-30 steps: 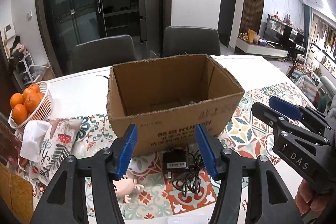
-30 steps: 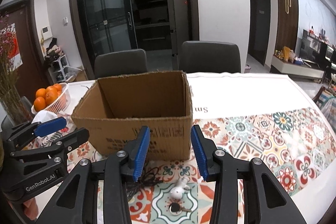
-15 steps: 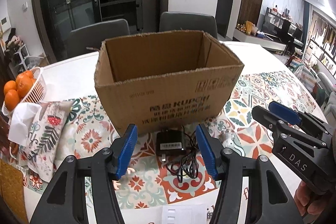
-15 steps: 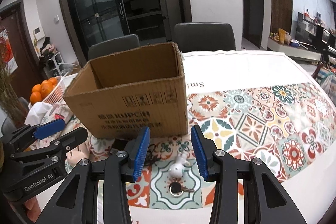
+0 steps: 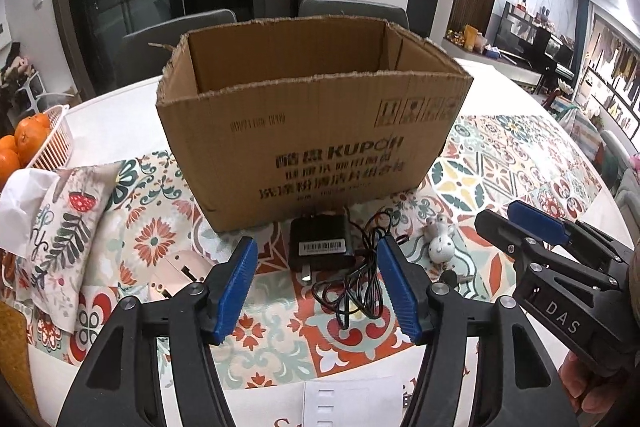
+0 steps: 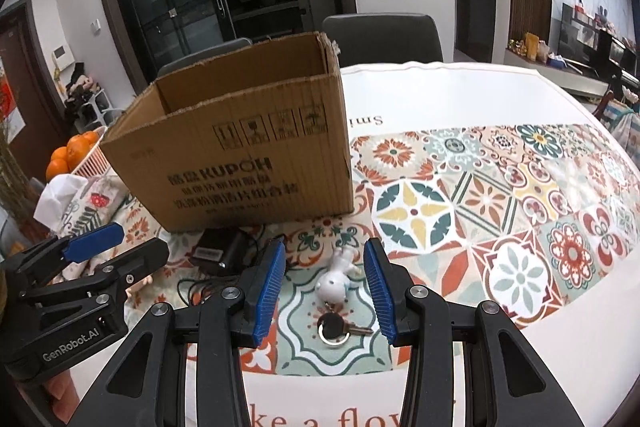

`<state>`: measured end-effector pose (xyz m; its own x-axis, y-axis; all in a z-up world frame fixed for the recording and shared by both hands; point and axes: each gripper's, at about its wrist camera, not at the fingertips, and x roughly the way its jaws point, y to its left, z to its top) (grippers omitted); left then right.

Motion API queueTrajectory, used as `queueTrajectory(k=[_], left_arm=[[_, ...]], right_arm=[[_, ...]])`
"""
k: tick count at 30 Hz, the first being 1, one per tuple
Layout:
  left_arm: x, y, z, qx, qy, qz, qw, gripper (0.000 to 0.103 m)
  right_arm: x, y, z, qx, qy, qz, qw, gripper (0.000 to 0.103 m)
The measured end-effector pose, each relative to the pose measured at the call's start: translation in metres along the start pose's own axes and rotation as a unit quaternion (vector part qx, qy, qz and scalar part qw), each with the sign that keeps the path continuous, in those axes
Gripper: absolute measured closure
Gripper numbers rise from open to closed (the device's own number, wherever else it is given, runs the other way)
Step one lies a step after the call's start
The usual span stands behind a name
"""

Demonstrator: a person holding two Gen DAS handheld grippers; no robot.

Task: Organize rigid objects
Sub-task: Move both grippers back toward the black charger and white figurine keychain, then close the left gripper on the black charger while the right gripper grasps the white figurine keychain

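- A round table [image 6: 460,99] under a patterned tile-print cloth is filling the lower half of both views, with two grey chairs showing behind it.
- An open cardboard box [image 5: 316,143] printed KUPOH is standing upright at the centre of the left wrist view and left of centre in the right wrist view; its inside floor is hidden.
- The left gripper [image 5: 318,287] is hanging at the lower centre of its own view and at the lower left of the right wrist view. Its jaws have just been opening, and they are standing moderately apart with nothing pressed between the blue pads.
- The right gripper [image 6: 325,281] is sitting at the lower centre of its view, its jaws narrowly parted and gripping nothing.
- A floral fabric pouch [image 5: 68,227] is lying at the left edge, with white tissue beside it.
- A white basket [image 5: 50,147] of oranges is sitting at the far left.
- A black power adapter [image 5: 320,243] is lying just in front of the box, framed between the left pads, its thin cord [image 5: 356,287] tangling to its right.
- A pink item [image 5: 176,273] is peeking out behind the left finger; what it is cannot be told.
- A small white figurine [image 6: 335,277] is lying between the right pads in frame, apart from them.
- A black-headed key [image 6: 340,327] on a ring is lying just below the figurine.
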<state>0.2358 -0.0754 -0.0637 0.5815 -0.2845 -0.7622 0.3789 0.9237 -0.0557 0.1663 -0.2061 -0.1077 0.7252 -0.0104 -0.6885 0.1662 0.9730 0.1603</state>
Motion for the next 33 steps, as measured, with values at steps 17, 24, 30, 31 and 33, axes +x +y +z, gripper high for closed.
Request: queueTrajectory(k=[17,24,30,31,33], left_arm=[[0.037,0.001,-0.004,0.009,0.032,-0.016,0.9993,0.041],[0.053,0.001,-0.004,0.009,0.038,-0.021,0.999,0.041],[0.065,0.004,0.001,-0.003,0.038,-0.027,0.9989,0.041],[0.066,0.005,0.001,-0.005,0.038,-0.028,0.9989,0.041],[0.07,0.005,0.003,-0.008,0.039,-0.03,0.9988,0.041]], right_arm=[[0.032,-0.004,-0.017,0.02,0.05,0.004,0.999,0.061],[0.045,-0.009,-0.025,0.032,0.071,0.004,0.997,0.061],[0.054,-0.009,-0.029,0.033,0.084,0.003,0.996,0.061],[0.056,-0.009,-0.029,0.033,0.084,0.003,0.996,0.061],[0.059,-0.009,-0.03,0.033,0.087,0.004,0.996,0.061]])
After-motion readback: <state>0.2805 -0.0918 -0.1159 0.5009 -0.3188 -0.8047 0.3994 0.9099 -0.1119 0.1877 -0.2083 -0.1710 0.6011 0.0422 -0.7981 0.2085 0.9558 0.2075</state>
